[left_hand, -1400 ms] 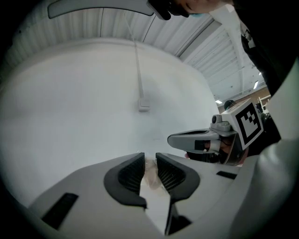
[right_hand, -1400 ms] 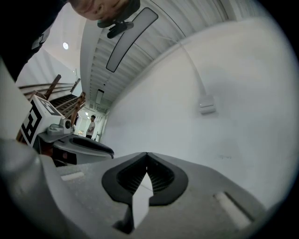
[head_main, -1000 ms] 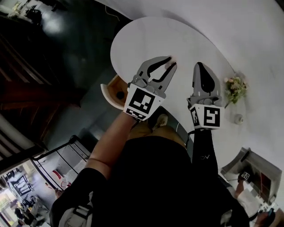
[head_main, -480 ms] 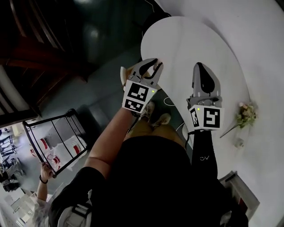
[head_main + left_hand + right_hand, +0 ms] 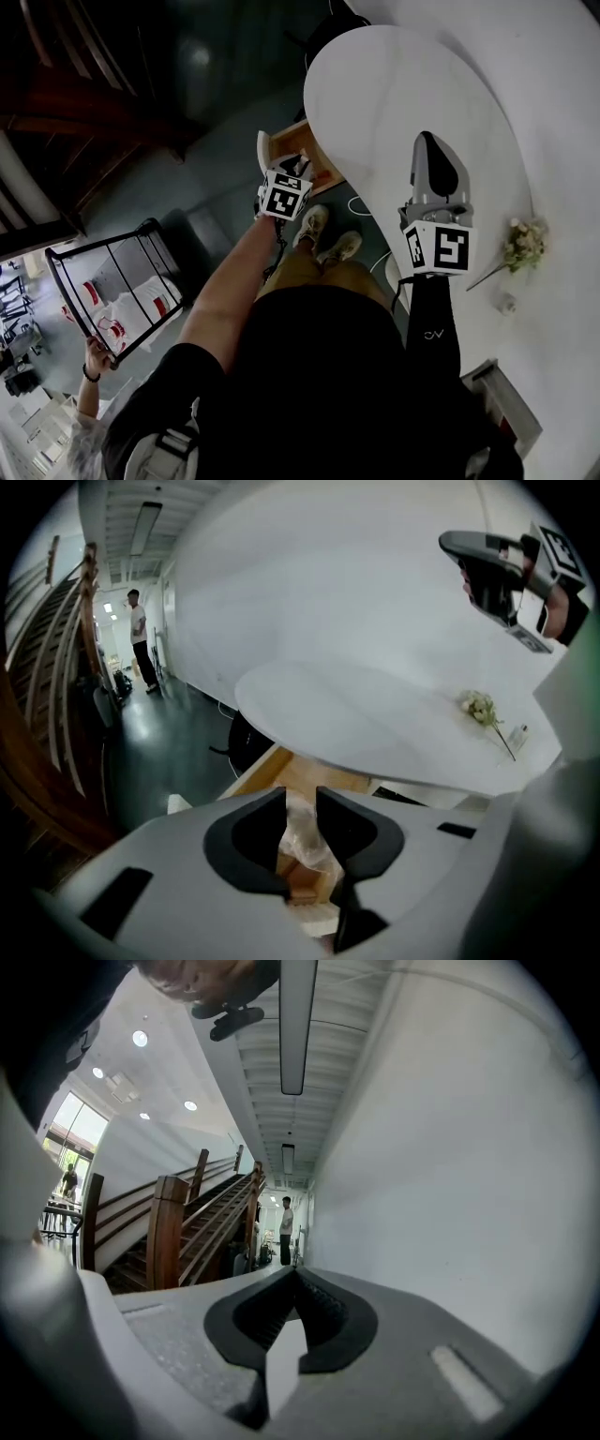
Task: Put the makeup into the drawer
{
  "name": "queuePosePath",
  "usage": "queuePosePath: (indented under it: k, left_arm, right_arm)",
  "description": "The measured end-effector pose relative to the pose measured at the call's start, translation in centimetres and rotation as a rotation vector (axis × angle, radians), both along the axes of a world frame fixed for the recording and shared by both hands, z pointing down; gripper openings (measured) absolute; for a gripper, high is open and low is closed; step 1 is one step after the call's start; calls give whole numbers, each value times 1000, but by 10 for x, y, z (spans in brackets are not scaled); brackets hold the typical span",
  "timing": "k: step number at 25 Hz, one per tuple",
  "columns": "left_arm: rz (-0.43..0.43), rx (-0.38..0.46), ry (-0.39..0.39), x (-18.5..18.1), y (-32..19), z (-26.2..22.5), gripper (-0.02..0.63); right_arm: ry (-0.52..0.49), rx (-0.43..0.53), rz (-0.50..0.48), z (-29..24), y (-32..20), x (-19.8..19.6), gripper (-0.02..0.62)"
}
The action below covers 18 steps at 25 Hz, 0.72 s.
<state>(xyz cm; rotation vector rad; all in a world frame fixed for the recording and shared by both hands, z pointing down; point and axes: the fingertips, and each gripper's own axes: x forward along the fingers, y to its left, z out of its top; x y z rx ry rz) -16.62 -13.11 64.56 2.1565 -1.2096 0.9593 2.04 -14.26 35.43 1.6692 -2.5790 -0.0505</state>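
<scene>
My left gripper [image 5: 293,170] points steeply down over the open wooden drawer [image 5: 323,161] under the white table's [image 5: 394,94] near-left edge. In the left gripper view its jaws [image 5: 301,797] are opening, and a small makeup item in crinkled clear wrap [image 5: 302,838] still fills the gap between the pads, above the drawer [image 5: 270,772]. My right gripper [image 5: 428,142] hovers level over the tabletop, shut with nothing in it; its tips meet in the right gripper view [image 5: 295,1275]. It also shows at the top right of the left gripper view [image 5: 480,553].
A flower sprig [image 5: 520,244] and a small white object [image 5: 506,303] lie on the table's right side. A black wire rack [image 5: 122,291] stands on the dark floor at left. A dark chair [image 5: 246,739] sits under the table. A person [image 5: 139,639] stands in the corridor by the staircase [image 5: 187,1222].
My left gripper has dropped from tabletop height, off the table's edge, down to the drawer, tilting downward with the wrapped item. The right gripper has stayed over the table.
</scene>
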Motion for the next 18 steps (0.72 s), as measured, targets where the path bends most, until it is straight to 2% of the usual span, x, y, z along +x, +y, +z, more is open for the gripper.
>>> queuePosePath:
  k: [3,8,12,18]
  left_arm:
    - [33,-44,-12,2,8,20,179]
    - [32,-34,-12,4,4,18,187]
    - [17,84,17,9,-19,-21,187]
    - [65,409,104,27,-64,-168,187]
  right_arm:
    - [2,2,6,-1,-1,2,5]
    - [-1,-3,15,0,-4,7,5]
    - [-12,3,19,0,-7,10,5]
    - [-20,53,31,-24,-11,4,5]
